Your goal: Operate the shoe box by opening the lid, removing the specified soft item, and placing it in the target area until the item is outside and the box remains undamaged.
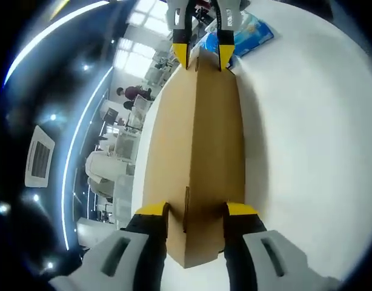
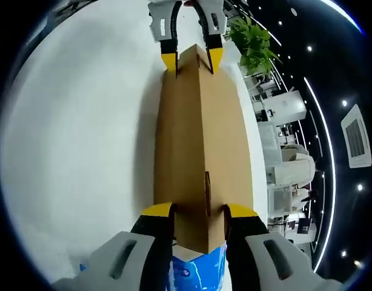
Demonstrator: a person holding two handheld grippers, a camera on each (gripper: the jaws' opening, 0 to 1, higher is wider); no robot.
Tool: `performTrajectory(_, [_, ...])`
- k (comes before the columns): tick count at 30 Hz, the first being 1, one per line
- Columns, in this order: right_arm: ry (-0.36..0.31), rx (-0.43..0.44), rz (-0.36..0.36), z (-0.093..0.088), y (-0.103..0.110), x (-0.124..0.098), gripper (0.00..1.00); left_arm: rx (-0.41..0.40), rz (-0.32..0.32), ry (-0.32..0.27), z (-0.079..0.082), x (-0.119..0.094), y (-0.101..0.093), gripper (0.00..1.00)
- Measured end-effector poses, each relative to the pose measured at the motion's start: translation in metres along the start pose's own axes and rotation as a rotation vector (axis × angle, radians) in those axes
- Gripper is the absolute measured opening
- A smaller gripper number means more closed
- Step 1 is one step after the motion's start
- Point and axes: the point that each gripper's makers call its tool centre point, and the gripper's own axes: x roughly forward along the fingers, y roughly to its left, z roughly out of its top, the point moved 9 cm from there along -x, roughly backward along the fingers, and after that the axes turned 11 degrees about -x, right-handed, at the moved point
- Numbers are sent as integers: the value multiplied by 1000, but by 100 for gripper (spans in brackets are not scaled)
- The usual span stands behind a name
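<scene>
In the left gripper view, the long brown cardboard shoe box [image 1: 198,157] lies on the white table [image 1: 313,151]. The left gripper [image 1: 196,210] has its yellow-tipped jaws part open, one at each side of the near end of the box, seemingly touching it. At the far end the right gripper [image 1: 203,54] straddles the other end, beside a blue and white soft packet [image 1: 249,33].

In the right gripper view, the right gripper [image 2: 198,210] stands the same way around its end, jaws part open against the cardboard, with the packet [image 2: 198,270] just below. The left gripper [image 2: 192,59] is at the far end.

I judge the lid is not yet raised. Both ends should be lifted evenly, with a light squeeze, so the cardboard does not crease.
</scene>
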Motion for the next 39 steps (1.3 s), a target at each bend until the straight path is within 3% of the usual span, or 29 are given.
performTrajectory(39, [47,35,-10,8,44,-54,31,-21,-37,-42,22,-43,-44,35])
